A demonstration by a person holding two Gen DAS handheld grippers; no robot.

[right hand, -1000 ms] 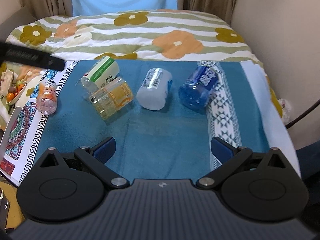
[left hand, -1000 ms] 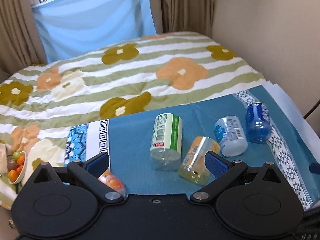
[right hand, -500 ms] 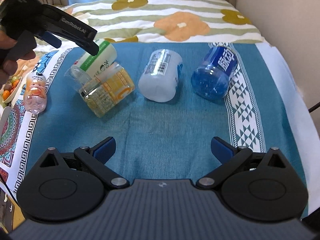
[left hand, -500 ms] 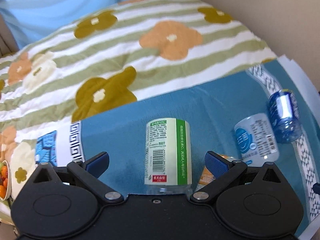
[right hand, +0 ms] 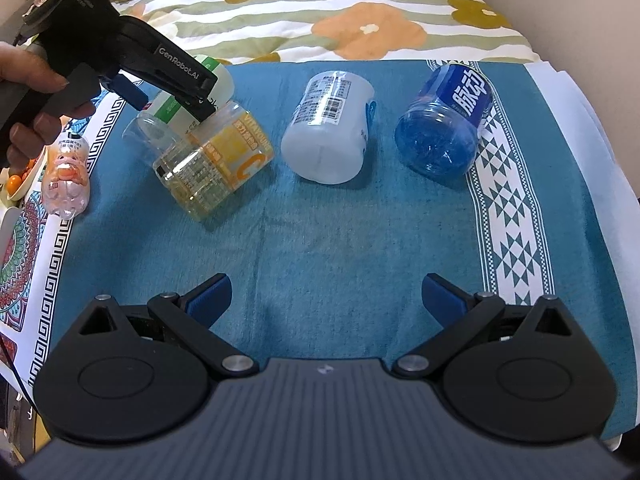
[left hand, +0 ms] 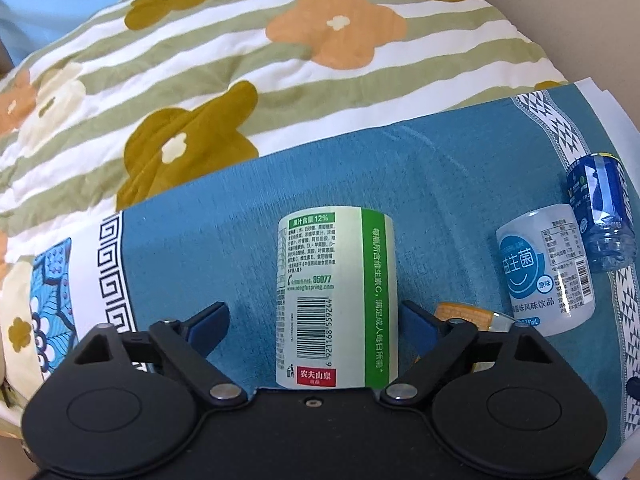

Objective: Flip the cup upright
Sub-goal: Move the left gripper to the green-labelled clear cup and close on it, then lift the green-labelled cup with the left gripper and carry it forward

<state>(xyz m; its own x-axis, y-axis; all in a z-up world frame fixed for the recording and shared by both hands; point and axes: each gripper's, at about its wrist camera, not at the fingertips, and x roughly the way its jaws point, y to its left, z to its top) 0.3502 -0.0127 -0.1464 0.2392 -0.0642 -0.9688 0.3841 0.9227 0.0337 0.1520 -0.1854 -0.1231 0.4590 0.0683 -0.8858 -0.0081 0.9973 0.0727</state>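
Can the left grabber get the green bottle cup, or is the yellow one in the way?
Probably yes. The green-labelled cup already lies between the open left gripper fingers; the yellow cup only leans alongside it.

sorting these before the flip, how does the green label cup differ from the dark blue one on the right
The green label cup has a pale opaque label with a green stripe and barcode; the dark blue cup is tinted see-through blue with white characters. The green label cup lies between the open fingers of the left gripper; the dark blue cup lies apart, by the cloth's patterned border. Both lie on their sides on the blue cloth.
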